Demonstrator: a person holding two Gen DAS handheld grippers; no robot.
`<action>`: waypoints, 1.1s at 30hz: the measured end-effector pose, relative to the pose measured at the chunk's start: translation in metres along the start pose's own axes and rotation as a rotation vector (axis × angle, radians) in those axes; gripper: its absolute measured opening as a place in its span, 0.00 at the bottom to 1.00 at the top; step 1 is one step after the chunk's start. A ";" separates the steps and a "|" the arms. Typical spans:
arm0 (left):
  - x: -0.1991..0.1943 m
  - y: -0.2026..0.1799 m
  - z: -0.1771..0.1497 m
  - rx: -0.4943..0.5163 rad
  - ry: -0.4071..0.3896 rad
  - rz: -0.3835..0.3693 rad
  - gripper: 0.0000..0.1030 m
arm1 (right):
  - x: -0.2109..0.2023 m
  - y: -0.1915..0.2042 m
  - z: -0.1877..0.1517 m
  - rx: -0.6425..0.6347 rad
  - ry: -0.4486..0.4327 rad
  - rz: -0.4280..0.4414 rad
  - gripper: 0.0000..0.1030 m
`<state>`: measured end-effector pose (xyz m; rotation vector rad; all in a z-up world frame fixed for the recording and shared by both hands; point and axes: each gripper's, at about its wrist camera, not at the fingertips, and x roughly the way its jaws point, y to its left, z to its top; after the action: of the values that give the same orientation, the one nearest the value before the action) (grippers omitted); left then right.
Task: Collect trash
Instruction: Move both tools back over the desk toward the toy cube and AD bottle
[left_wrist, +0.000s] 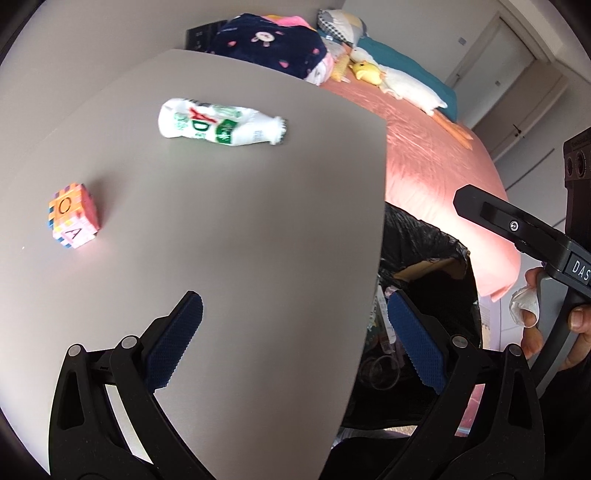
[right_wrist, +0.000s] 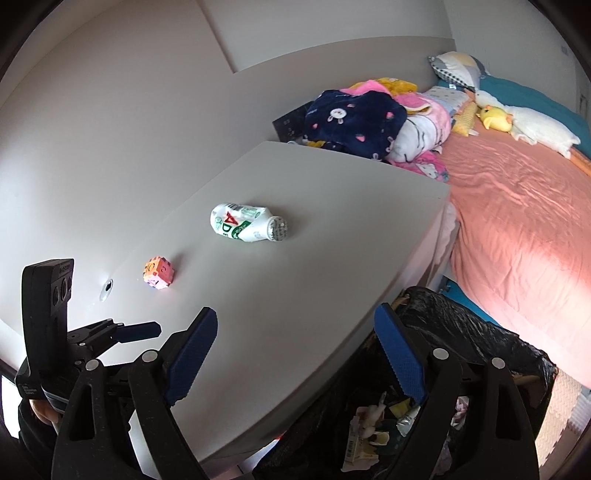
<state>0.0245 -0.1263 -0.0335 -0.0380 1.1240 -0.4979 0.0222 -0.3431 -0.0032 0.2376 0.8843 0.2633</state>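
A crushed white drink bottle (left_wrist: 221, 122) with green and red print lies on its side on the grey table (left_wrist: 240, 240); it also shows in the right wrist view (right_wrist: 249, 223). My left gripper (left_wrist: 295, 332) is open and empty, low over the table's right edge. My right gripper (right_wrist: 295, 354) is open and empty, straddling the table's near corner above a black-lined trash bin (right_wrist: 480, 332) holding scraps. The bin (left_wrist: 424, 258) also shows beside the table in the left wrist view.
A small colourful letter cube (left_wrist: 74, 216) sits on the table's left part, also seen in the right wrist view (right_wrist: 159, 274). A bed with pink cover (right_wrist: 517, 221), piled clothes (right_wrist: 369, 122) and plush toys (right_wrist: 517, 122) stands behind. The other gripper's body (left_wrist: 517, 229) is at right.
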 end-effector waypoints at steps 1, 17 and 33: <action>-0.001 0.004 -0.001 -0.008 -0.002 0.004 0.94 | 0.005 0.003 0.002 -0.008 0.008 0.005 0.85; -0.012 0.070 -0.001 -0.149 -0.021 0.055 0.94 | 0.066 0.034 0.029 -0.112 0.105 0.002 0.85; -0.012 0.131 0.006 -0.291 -0.024 0.141 0.94 | 0.130 0.039 0.055 -0.234 0.217 -0.019 0.85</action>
<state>0.0730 -0.0058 -0.0564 -0.2157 1.1588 -0.2048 0.1390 -0.2696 -0.0516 -0.0179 1.0600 0.3770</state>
